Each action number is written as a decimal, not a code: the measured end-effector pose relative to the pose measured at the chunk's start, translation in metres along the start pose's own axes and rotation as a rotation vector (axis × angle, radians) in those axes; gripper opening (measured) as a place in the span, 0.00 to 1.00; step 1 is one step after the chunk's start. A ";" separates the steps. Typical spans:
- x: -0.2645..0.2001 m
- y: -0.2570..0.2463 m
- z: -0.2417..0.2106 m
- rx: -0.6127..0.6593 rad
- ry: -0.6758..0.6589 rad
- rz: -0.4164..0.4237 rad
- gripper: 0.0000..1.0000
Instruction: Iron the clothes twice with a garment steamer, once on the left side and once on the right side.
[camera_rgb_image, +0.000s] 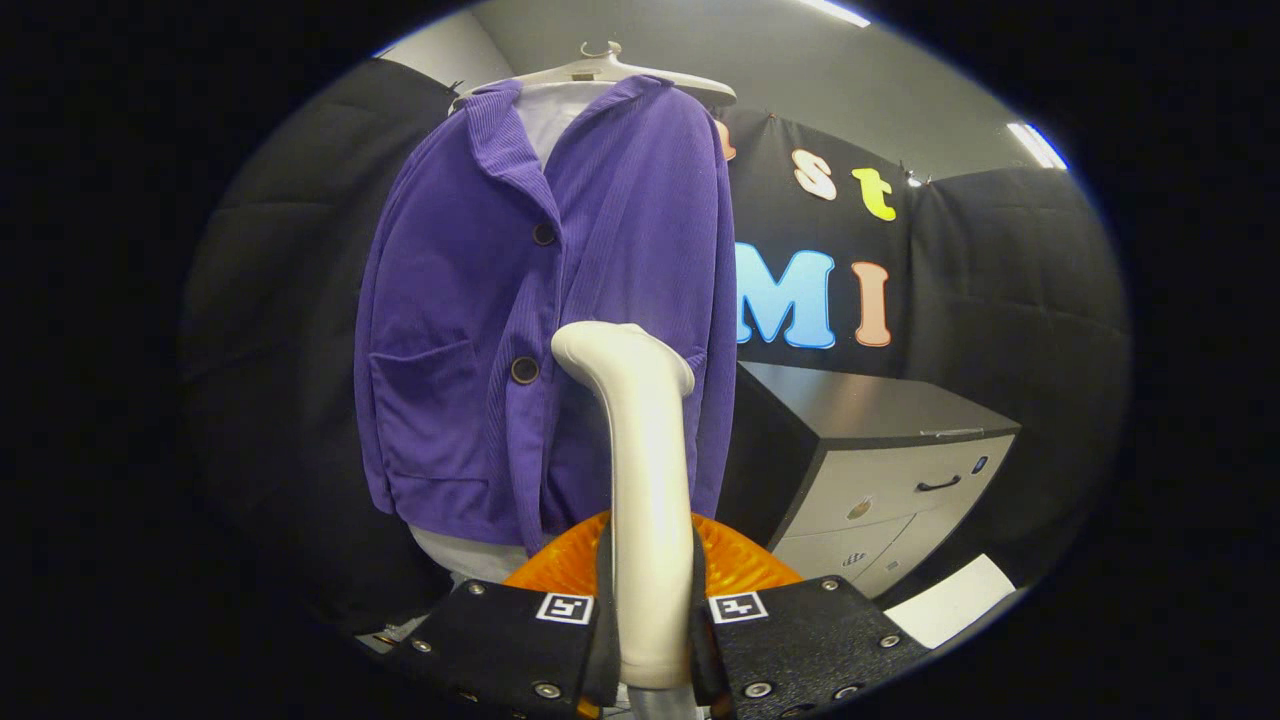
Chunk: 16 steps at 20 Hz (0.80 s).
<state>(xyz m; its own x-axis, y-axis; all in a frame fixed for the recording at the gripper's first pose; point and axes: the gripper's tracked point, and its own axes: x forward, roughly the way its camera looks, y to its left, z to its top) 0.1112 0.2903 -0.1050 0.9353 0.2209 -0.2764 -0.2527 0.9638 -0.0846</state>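
Hanging upper centre-left of frame, the purple jacket (500, 330) on its hanger (600, 70) is buttoned and awaiting steam. Steamer (645, 470), centre, is clenched between both fingers of the gripper (650, 640); head just before the lower front panel. Judgement: stroke slowly, nozzle close. Cabinet (880, 470), lower right, drawers closed; contents unseen.

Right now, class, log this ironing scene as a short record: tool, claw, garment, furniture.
tool: white curved plastic garment steamer, upright, head near the jacket's lower front
claw: shut on the steamer's handle, both fingers pressing it
garment: purple corduroy jacket with dark buttons, on a pale hanger
furniture: grey drawer cabinet with black top, beside the jacket
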 end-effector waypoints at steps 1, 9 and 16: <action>0.000 0.001 -0.008 -0.002 0.015 0.006 0.27; -0.041 0.014 -0.080 -0.003 0.172 0.089 0.28; -0.083 0.036 0.031 -0.024 0.006 0.173 0.28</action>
<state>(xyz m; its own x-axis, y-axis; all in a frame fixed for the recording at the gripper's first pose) 0.0320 0.3108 -0.0554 0.8759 0.3819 -0.2947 -0.4153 0.9079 -0.0577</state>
